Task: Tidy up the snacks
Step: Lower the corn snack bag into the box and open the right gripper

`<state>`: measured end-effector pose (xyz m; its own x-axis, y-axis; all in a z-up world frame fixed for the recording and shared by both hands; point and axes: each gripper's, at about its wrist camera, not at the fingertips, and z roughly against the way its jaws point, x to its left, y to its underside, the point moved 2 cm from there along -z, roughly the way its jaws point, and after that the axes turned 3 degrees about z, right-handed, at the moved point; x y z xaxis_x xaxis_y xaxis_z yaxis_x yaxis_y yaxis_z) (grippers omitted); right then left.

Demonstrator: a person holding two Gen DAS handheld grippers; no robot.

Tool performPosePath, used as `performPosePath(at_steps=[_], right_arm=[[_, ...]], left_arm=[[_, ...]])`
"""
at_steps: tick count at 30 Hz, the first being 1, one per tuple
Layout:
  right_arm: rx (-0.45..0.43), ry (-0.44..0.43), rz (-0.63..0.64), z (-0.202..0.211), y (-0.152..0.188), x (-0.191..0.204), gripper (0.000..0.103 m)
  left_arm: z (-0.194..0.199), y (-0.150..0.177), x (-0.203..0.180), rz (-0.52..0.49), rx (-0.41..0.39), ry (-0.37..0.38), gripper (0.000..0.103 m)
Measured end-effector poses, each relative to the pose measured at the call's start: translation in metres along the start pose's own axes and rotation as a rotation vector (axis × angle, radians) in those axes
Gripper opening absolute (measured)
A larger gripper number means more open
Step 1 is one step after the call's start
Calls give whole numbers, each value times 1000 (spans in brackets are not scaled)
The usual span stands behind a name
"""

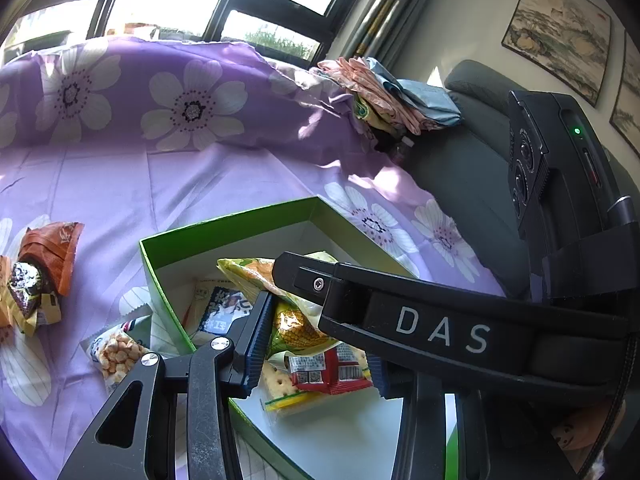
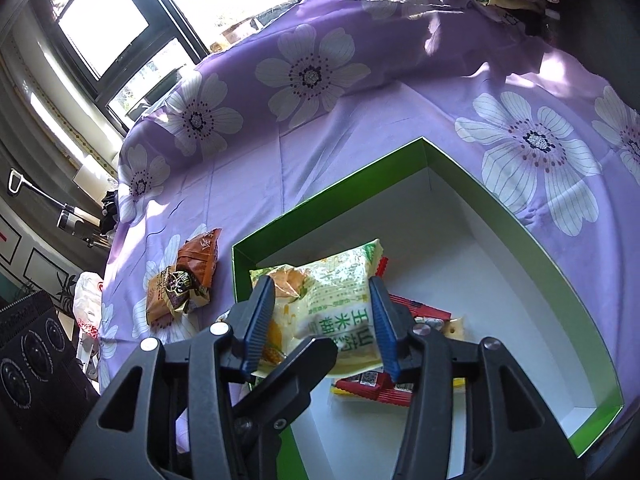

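Observation:
A green box (image 2: 480, 184) with a white inside lies on the purple floral sheet. My right gripper (image 2: 320, 312) hangs over the box, and its blue pads (image 2: 260, 320) flank and touch a yellow-green corn snack packet (image 2: 336, 300). That packet rests on red cracker packets (image 2: 372, 388). My left gripper (image 1: 316, 348) is at the box's near left corner (image 1: 192, 344) with narrow jaws. The right gripper's finger (image 1: 312, 280) hides its far finger. The corn packet (image 1: 296, 328) and a red packet (image 1: 332, 372) show between its fingers; I cannot tell if it grips either. Orange and brown packets (image 1: 40, 272) lie left of the box.
A packet of round puffs (image 1: 120, 352) lies by the box's left wall (image 1: 168, 292), and a blue-white packet (image 1: 224, 312) lies inside. Folded clothes (image 1: 392, 96) top the sheet's far right by a grey chair (image 1: 472, 160). A white bag (image 2: 86, 300) sits at the left.

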<state>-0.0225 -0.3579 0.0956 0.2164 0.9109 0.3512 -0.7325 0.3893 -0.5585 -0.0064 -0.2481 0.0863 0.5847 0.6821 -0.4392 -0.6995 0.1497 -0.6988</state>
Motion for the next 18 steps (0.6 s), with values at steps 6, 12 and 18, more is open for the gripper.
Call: performPosePath(at_steps=[6,12,18], right_arm=[[9,-4,-21,-3,0,-7,51],[9,-1,-37,-2,0,-12,52],[13,3,-52,-4,-1,-16,52]], left_arm=[[-6,0,-1,6,28,5,41],[-11,-1,-3,6,45,15,41],[-15,0,-4,9,60,19,41]])
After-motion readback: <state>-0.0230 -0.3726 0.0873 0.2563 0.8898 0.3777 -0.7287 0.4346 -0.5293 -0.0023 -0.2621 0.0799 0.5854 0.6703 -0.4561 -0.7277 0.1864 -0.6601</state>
